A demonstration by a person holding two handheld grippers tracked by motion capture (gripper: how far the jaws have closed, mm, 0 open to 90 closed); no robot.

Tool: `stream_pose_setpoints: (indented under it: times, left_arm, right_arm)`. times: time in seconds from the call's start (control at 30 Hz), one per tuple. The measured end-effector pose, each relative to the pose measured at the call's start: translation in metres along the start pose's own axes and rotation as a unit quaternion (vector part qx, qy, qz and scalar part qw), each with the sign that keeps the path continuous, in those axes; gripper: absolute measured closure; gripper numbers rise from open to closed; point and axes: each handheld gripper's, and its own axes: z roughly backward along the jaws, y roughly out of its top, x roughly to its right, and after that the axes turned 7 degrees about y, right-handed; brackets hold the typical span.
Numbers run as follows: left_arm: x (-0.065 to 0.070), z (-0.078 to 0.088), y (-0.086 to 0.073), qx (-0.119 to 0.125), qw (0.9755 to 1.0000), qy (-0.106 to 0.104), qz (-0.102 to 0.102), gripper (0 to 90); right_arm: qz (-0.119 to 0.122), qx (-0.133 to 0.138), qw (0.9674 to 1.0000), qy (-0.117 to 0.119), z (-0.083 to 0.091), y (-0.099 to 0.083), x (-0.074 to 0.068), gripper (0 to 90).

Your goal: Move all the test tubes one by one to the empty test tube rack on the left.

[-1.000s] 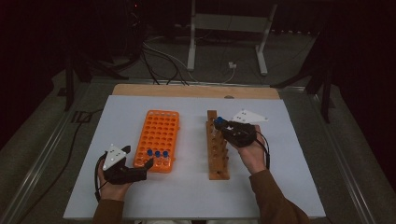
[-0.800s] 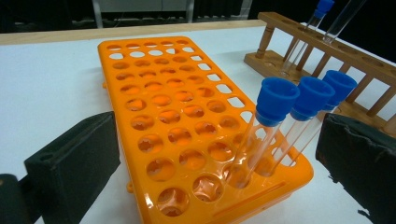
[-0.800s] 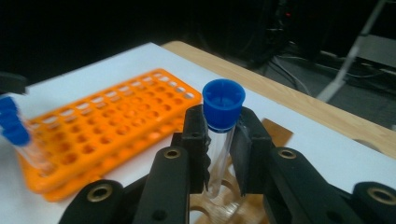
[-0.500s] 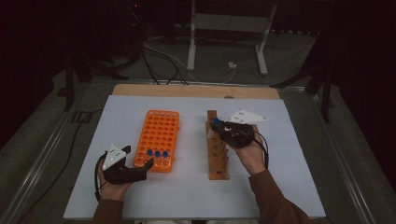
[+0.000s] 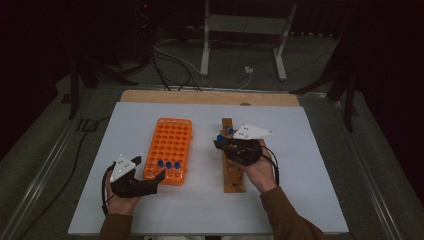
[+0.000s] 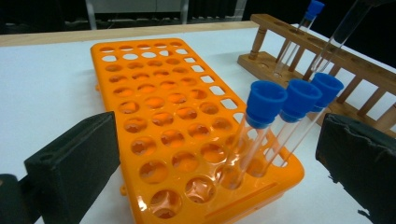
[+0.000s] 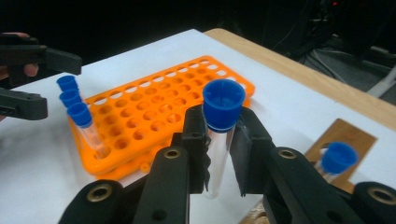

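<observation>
My right gripper (image 7: 218, 140) is shut on a clear test tube with a blue cap (image 7: 223, 105), which it holds upright. In the high view this gripper (image 5: 222, 145) hangs at the left side of the wooden rack (image 5: 233, 175). One capped tube (image 5: 230, 131) stands at that rack's far end. The orange rack (image 5: 169, 145) holds three blue-capped tubes (image 6: 294, 100) in its near row. My left gripper (image 5: 149, 168) rests open at the orange rack's near corner, its jaws to either side of those tubes without touching them.
Both racks lie on a white sheet (image 5: 310, 165) over a wooden tabletop (image 5: 210, 97). Beyond the far edge, cables (image 5: 175, 65) and a metal stand (image 5: 240, 30) sit on the dark floor. Bare sheet stretches right of the wooden rack.
My right gripper has shifted left with the tube, from over the wooden rack toward the orange rack. The left gripper has stayed put.
</observation>
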Motion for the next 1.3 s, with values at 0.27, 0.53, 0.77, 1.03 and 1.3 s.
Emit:
stream_pose_setpoints:
  times: [0.27,0.53,0.77,1.03,1.3]
  left_arm:
    - [0.009,0.003,0.006,-0.002,0.9997,0.004,-0.025,0.8]
    - [0.016,0.005,0.015,0.005,0.9993,0.006,-0.036,0.7]
    - [0.025,0.010,0.026,0.021,0.9988,-0.012,-0.042,0.9]
    - [0.033,0.011,0.032,0.036,0.9980,-0.036,-0.036,5.2]
    - [0.050,0.005,0.034,0.043,0.9964,-0.061,-0.039,18.6]
  right_arm:
    - [-0.007,-0.008,0.9997,0.020,-0.006,-0.004,-0.006,77.1]
    - [-0.004,-0.013,0.9992,0.039,-0.010,-0.003,-0.015,77.1]
    - [-0.006,-0.019,0.9983,0.055,-0.013,-0.002,-0.021,77.1]
    - [-0.006,-0.026,0.9972,0.069,-0.017,-0.001,-0.026,77.0]
    - [-0.010,-0.029,0.9957,0.088,-0.021,-0.001,-0.031,77.0]
